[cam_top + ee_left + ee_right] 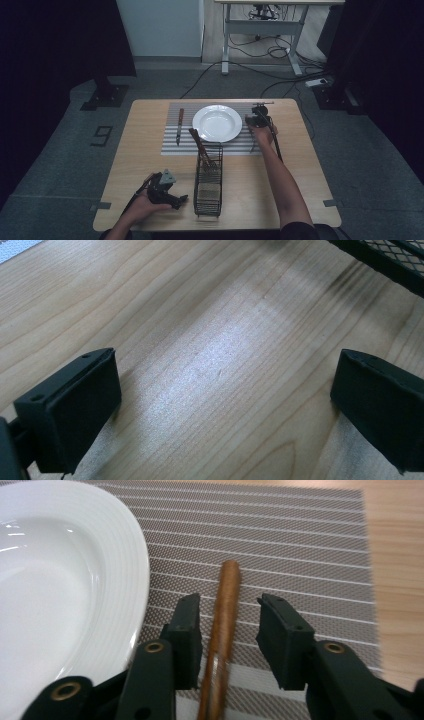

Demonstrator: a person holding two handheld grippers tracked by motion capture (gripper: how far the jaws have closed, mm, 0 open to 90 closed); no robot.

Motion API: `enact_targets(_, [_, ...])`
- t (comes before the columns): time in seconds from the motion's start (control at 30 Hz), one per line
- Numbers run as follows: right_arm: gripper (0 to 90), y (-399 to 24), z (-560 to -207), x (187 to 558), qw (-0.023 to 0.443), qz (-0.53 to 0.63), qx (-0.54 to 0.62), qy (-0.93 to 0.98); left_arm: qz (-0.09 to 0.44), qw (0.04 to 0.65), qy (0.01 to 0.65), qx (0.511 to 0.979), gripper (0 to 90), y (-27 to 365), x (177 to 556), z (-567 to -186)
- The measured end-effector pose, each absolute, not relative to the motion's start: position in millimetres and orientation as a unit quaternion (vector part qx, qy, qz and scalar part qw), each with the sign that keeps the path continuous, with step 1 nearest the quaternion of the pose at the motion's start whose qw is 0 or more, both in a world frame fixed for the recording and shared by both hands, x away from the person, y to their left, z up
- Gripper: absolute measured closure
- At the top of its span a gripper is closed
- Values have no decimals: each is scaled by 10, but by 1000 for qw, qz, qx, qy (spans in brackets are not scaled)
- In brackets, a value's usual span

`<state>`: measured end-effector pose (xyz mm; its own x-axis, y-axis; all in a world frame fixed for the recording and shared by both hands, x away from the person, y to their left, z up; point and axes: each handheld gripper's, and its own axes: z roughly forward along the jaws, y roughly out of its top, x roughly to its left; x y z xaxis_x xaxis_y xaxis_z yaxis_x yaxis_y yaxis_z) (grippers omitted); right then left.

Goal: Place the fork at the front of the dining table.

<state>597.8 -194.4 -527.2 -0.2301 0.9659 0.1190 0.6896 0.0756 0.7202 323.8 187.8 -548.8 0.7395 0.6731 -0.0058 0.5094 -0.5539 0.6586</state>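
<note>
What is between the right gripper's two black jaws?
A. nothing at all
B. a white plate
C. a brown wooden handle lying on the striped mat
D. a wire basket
C: in the right gripper view, the brown wooden handle lies on the striped mat in the gap of the open right gripper, with space on both sides, and the white plate sits off to one side.
</note>
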Motion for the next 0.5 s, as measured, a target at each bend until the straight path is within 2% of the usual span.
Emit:
enact_targets(0.17, [584,-2016,-5210,5856,206,351,579,707,125,329,338,873,0,1879,3237,-5487])
enact_targets(0.5, [670,-1953,-5211,5656,195,330,545,746,125,329,338,873,0,1877,3233,-5487])
